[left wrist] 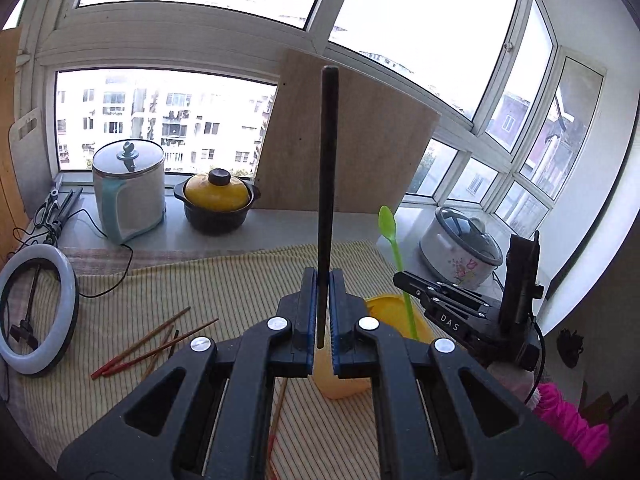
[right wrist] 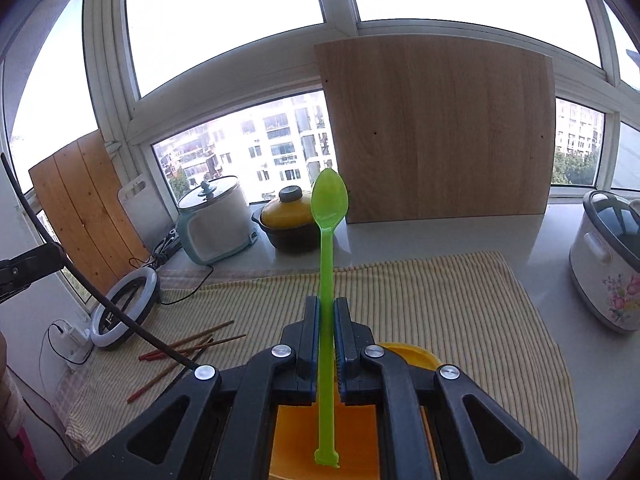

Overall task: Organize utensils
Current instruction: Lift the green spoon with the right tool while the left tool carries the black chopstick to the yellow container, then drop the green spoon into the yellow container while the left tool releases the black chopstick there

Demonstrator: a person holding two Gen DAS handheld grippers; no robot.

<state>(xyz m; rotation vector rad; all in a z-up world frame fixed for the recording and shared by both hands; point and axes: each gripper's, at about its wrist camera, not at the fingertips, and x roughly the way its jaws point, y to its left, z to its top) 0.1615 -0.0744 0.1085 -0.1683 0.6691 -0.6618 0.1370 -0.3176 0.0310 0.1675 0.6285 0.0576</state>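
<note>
Left gripper (left wrist: 320,280): closed on a black chopstick (left wrist: 327,184); the stick stands upright between the blue pads and rises well above the fingertips.
Right gripper (right wrist: 327,308): closed on the handle of a green plastic spoon (right wrist: 329,240); bowl end up, handle end hanging below the jaws.
Yellow container (left wrist: 416,320): on the striped cloth (left wrist: 200,288), directly below and in front of both grippers; the spoon's lower end hangs over its opening in the right wrist view.
Loose chopsticks (left wrist: 156,340): several brown and red-tipped sticks lying flat and crossed on the cloth, to the left of the container, well apart from both grippers.
Bench (right wrist: 440,240): pale surface under the window, cloth spread over its near part.
Background items: a lidded electric pot (left wrist: 130,190), a yellow-lidded casserole (left wrist: 217,200), a floral rice cooker (left wrist: 460,254), a wooden board (right wrist: 436,128) leaning against the window, a ring light (left wrist: 38,312) at far left.
</note>
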